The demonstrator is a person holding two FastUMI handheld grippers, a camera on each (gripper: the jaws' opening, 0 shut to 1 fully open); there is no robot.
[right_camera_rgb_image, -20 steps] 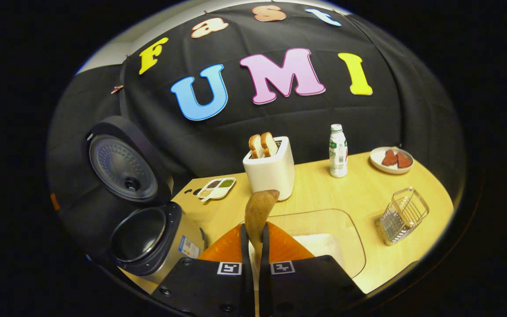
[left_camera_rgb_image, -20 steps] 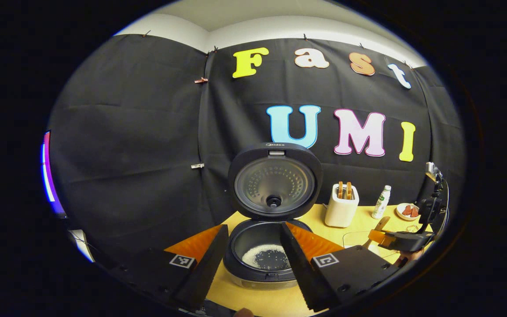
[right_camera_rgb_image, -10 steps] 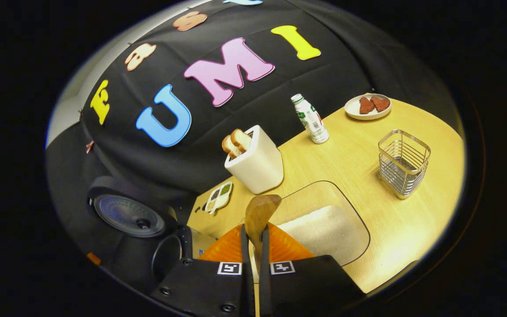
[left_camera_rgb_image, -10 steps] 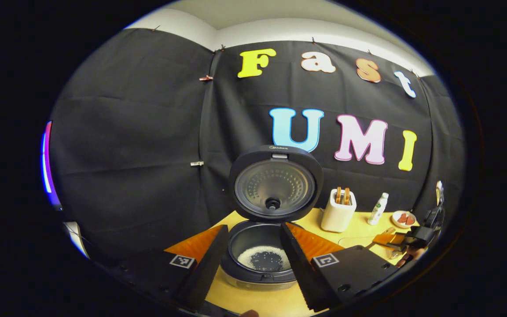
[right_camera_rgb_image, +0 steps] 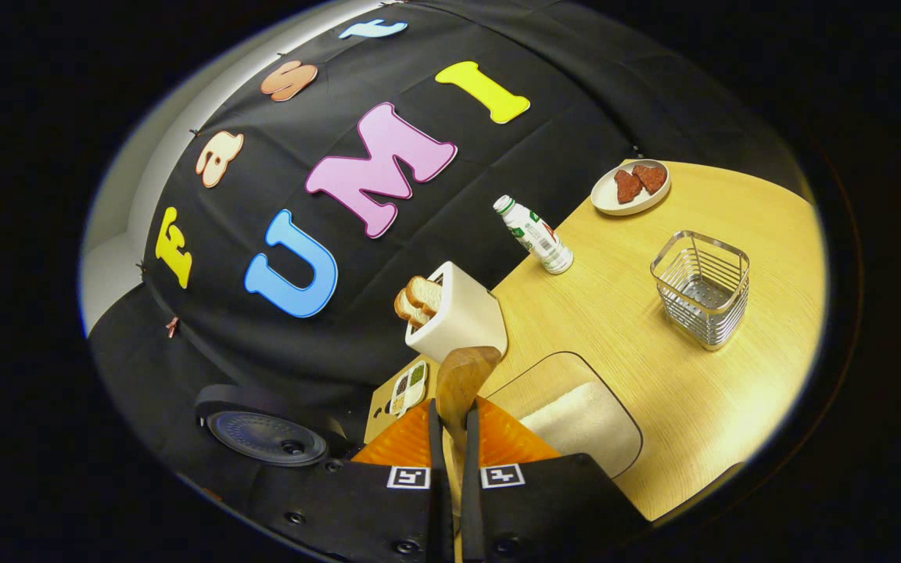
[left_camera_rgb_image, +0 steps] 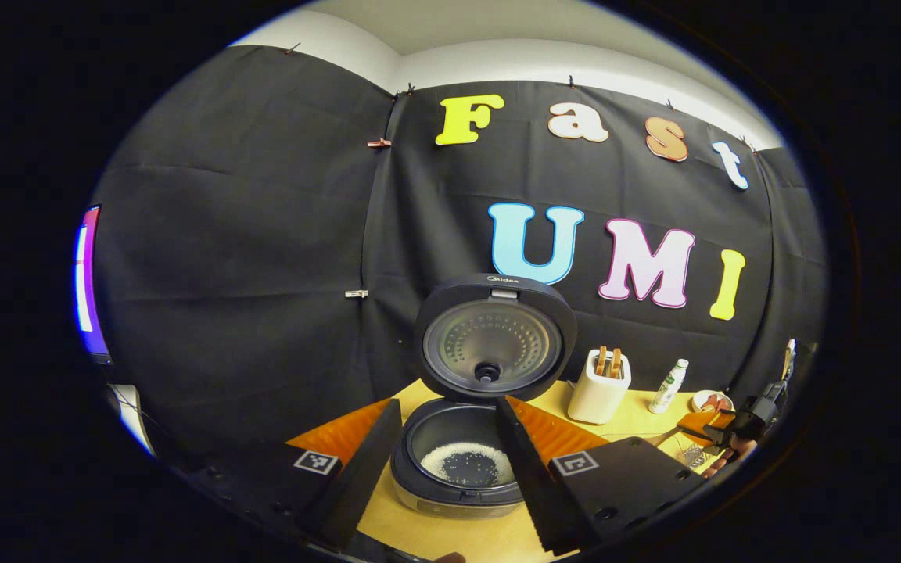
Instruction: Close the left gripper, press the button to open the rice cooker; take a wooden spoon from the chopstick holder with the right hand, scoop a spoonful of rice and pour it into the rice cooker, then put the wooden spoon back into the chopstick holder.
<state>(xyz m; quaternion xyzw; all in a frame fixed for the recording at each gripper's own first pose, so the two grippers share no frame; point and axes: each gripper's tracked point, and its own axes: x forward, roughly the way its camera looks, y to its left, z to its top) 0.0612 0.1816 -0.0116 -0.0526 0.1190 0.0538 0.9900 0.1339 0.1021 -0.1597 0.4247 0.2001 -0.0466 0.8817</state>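
Note:
The rice cooker stands with its lid up, white rice lying in its dark pot. My left gripper hovers in front of it, open, nothing between its fingers. My right gripper is shut on the handle of the wooden spoon, whose bowl points forward above the glass container of rice. The wire chopstick holder stands on the table, off to the right of the spoon and apart from it. In the left gripper view the right gripper shows small at the far right with the spoon.
On the wooden table stand a white toaster with bread, a small bottle and a plate with red pieces. A small divided tray lies between the toaster and the cooker lid.
The right gripper has swung away from the cooker and rolled, still holding the spoon; the wire holder now sits more fully in its view. The left gripper has drawn back slightly from the cooker.

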